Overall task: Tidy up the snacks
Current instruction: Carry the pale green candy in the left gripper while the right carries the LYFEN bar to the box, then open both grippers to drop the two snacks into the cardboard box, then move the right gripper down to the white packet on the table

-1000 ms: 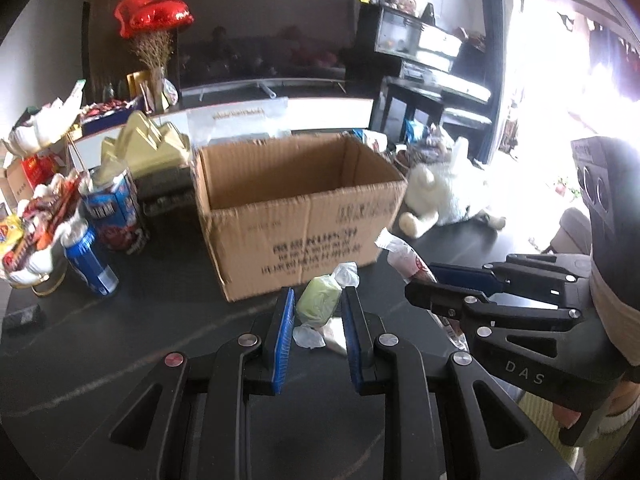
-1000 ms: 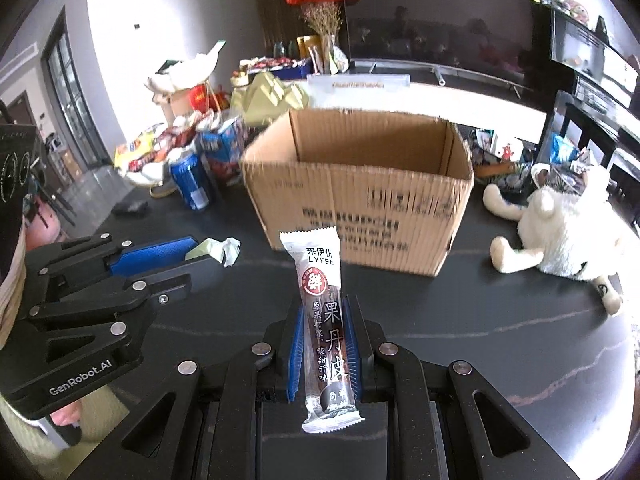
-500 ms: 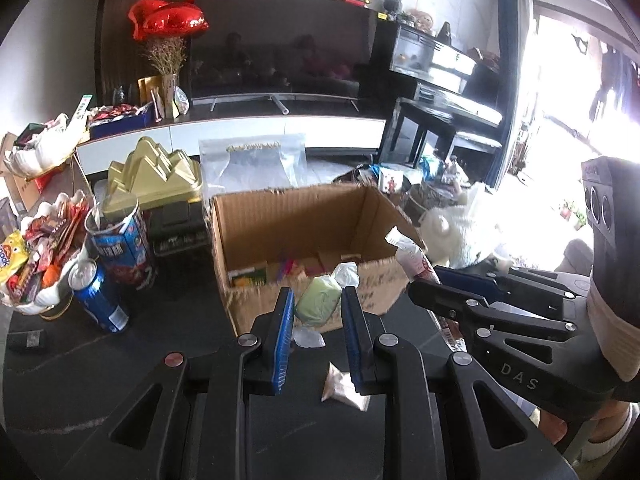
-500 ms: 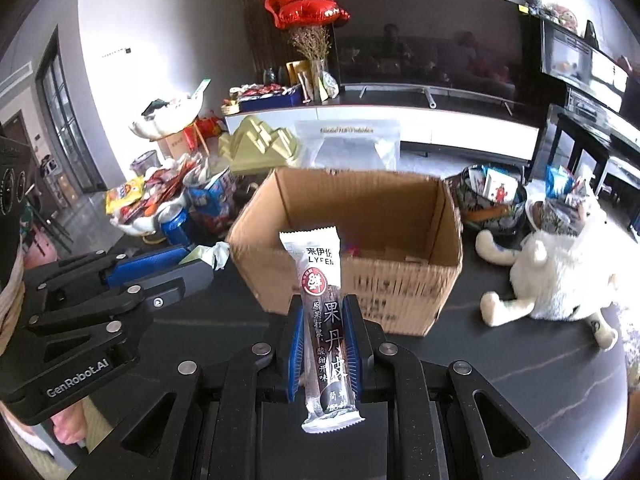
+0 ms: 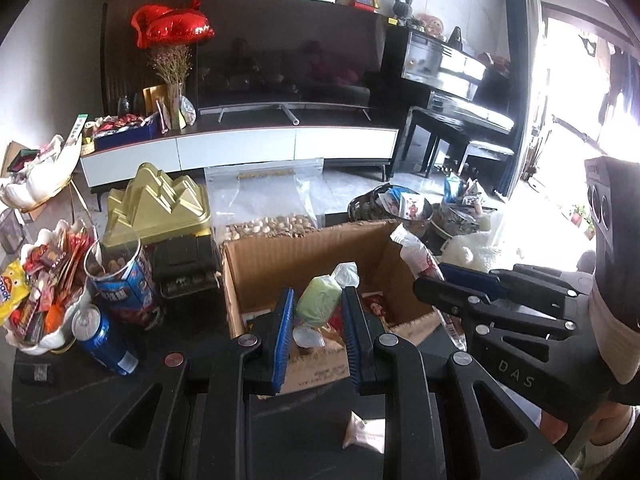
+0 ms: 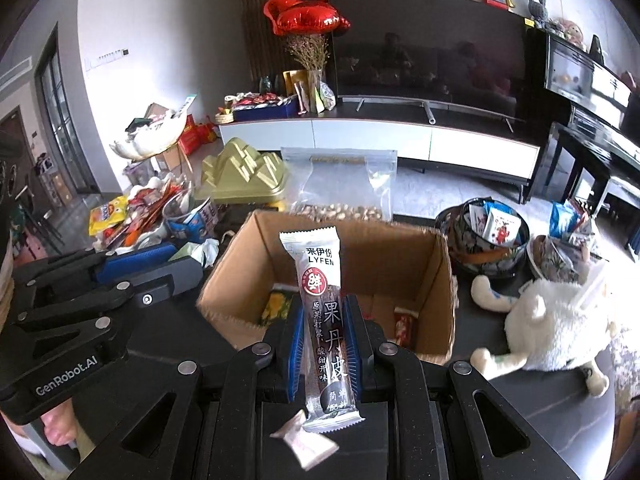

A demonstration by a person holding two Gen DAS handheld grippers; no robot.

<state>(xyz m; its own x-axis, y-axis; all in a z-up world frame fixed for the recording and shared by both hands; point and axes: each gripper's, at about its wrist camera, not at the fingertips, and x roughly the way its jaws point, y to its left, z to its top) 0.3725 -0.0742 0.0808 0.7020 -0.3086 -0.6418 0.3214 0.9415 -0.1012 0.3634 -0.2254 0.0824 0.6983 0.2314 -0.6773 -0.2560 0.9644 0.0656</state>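
Observation:
My left gripper (image 5: 316, 308) is shut on a pale green wrapped candy (image 5: 318, 300) and holds it above the near edge of the open cardboard box (image 5: 280, 256). My right gripper (image 6: 323, 328) is shut on a long dark LYFEN snack bar (image 6: 326, 320), upright, above the near side of the same box (image 6: 440, 272). Several snack packets lie on the box floor (image 6: 276, 306). Each gripper shows in the other's view, the right one (image 5: 452, 276) to the right, the left one (image 6: 180, 256) to the left. A small white wrapped candy (image 6: 304, 442) lies on the dark table below.
Left of the box stand a blue can (image 5: 106, 340), an open blue tin (image 5: 120, 276), a gold mountain-shaped box (image 5: 160, 204) and a white bowl of snacks (image 5: 44, 292). A clear bag of nuts (image 5: 268, 204) stands behind. A white plush toy (image 6: 560, 328) and snack bowls (image 6: 488, 236) lie right.
Both grippers have risen and moved forward over the box, each still holding its snack. The box interior has come into view. A small white candy stays on the table.

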